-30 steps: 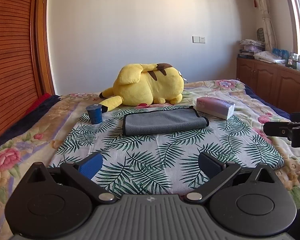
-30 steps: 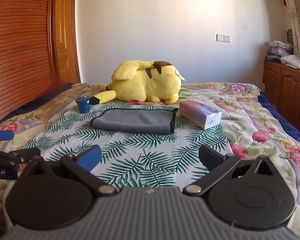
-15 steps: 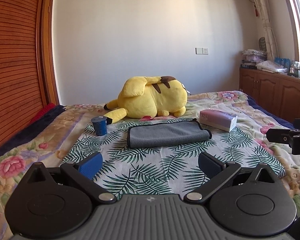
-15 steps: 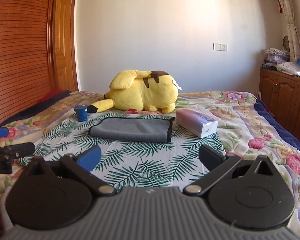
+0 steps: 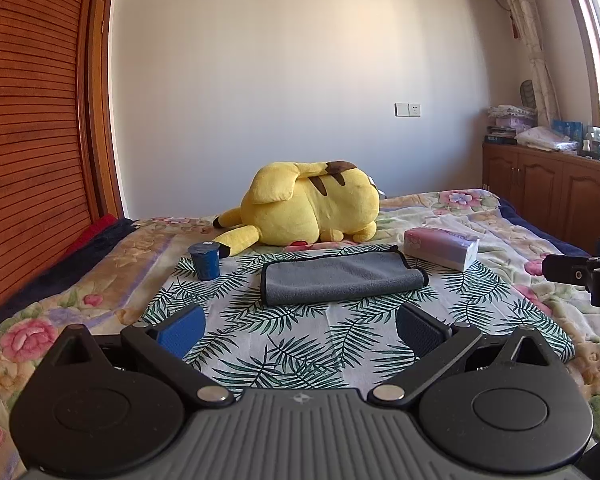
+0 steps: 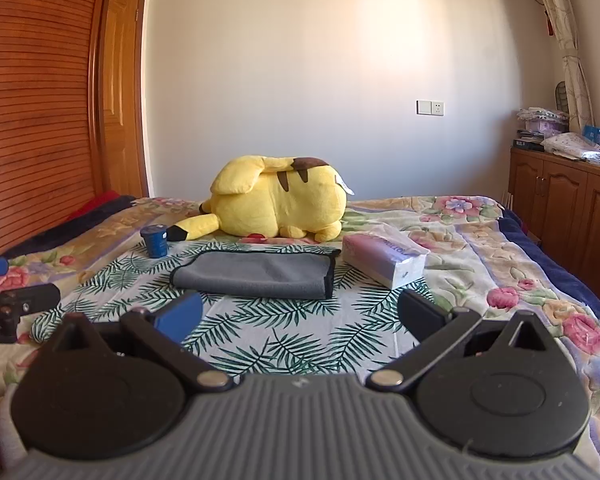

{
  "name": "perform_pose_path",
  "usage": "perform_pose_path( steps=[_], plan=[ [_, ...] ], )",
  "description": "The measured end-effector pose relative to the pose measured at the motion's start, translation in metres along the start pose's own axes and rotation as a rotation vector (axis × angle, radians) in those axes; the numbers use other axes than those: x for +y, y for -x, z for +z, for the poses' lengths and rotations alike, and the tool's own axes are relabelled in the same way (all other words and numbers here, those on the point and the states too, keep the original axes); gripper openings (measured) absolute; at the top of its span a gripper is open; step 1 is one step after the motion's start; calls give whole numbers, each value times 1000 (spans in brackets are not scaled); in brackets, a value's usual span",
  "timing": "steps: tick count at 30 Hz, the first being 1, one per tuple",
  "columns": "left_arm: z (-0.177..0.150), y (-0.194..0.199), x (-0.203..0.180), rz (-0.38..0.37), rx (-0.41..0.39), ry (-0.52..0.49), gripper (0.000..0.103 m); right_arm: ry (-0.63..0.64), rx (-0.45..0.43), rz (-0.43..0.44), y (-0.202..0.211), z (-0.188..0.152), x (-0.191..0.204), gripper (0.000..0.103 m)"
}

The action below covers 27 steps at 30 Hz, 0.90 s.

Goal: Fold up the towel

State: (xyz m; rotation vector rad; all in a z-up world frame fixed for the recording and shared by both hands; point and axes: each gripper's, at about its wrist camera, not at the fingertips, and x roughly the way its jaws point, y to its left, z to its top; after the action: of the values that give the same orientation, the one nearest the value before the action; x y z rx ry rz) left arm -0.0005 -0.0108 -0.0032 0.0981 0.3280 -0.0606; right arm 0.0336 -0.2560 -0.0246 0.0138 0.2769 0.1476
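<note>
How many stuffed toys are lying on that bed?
1. A yellow plush toy lies on its side at the far end of the bed, just behind the folded grey towel. No other shows.

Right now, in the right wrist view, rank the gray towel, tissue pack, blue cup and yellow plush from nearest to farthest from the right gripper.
From the right gripper, open and hovering over the bed:
1. gray towel, straight ahead on the palm-leaf cloth.
2. tissue pack, ahead to the right, just past the towel's right end.
3. blue cup, ahead to the left.
4. yellow plush, behind the towel, toward the wall.
</note>
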Motion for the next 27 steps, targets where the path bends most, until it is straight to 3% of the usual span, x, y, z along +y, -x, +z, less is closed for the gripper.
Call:
perform_pose_path(
  steps=[27],
  plan=[
    [-2,-1,-1,3,4,-6,87,-1,0,0,0,0,0,103]
  ],
)
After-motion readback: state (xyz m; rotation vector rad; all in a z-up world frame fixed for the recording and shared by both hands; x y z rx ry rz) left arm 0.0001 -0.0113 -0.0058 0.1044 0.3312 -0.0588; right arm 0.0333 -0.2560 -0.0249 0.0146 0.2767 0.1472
